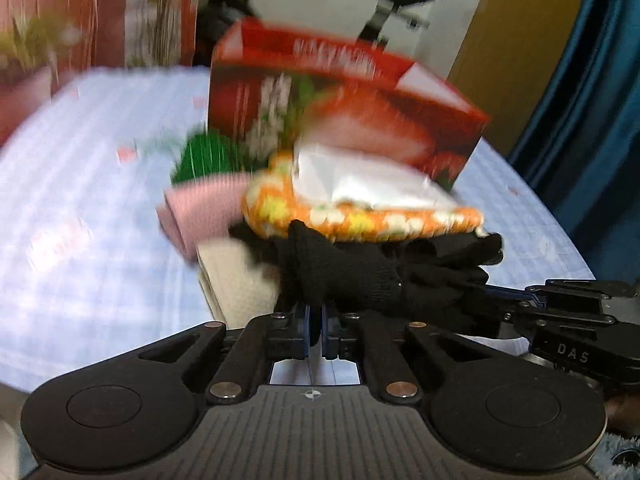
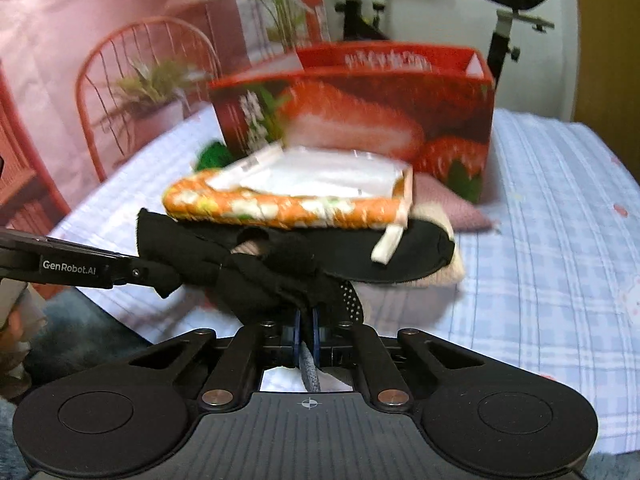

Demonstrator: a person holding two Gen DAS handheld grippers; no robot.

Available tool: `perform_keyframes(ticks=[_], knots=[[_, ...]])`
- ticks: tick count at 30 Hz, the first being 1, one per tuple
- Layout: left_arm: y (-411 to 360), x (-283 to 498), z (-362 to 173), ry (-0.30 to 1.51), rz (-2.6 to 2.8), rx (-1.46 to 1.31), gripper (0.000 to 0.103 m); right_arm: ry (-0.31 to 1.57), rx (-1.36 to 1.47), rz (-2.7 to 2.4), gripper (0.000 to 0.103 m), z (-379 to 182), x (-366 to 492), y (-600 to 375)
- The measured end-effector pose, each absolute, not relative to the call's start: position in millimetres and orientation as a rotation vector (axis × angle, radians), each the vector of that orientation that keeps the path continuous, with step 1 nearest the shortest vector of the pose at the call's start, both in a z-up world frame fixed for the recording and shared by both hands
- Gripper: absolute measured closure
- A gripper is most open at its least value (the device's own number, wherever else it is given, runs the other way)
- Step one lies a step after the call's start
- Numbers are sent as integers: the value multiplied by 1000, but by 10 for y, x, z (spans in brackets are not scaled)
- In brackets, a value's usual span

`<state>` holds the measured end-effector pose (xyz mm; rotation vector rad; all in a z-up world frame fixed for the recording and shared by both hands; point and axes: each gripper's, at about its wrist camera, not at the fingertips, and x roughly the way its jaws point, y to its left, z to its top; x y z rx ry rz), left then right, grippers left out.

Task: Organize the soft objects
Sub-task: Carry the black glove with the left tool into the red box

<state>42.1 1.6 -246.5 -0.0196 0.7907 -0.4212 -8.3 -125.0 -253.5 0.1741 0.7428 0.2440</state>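
While both grippers are working at the near edge of the pile, the left gripper (image 1: 316, 312) is pinching a fold of the black knit garment (image 1: 360, 276), its jaws pressed together on the fabric. The right gripper (image 2: 306, 322) is likewise clamping the same black garment (image 2: 280, 280), with dark cloth passing between its closed jaws. The garment is lying at the front of a stack of soft items on the blue-and-white checked bedcover (image 1: 80, 200). An orange floral pouch (image 2: 280, 204) is resting on top of the black garment, and a white plastic packet (image 2: 320, 176) is lying on the pouch. A pink knit piece (image 1: 200, 208) and a cream cloth (image 1: 240, 280) are sitting beside and under the stack. A red strawberry-print box (image 2: 360, 112) is standing just behind the pile. Both views are blurred.
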Motion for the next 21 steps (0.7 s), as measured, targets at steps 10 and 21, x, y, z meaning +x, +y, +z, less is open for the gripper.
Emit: perform_keyframes(ticks=[10, 21], knots=[[-56, 245, -2066, 579, -417, 34, 97, 516, 194, 270, 98, -2183, -225, -1326], [-92, 374, -1997, 563, -427, 32, 97, 437, 164, 239, 99, -1990, -87, -1355]])
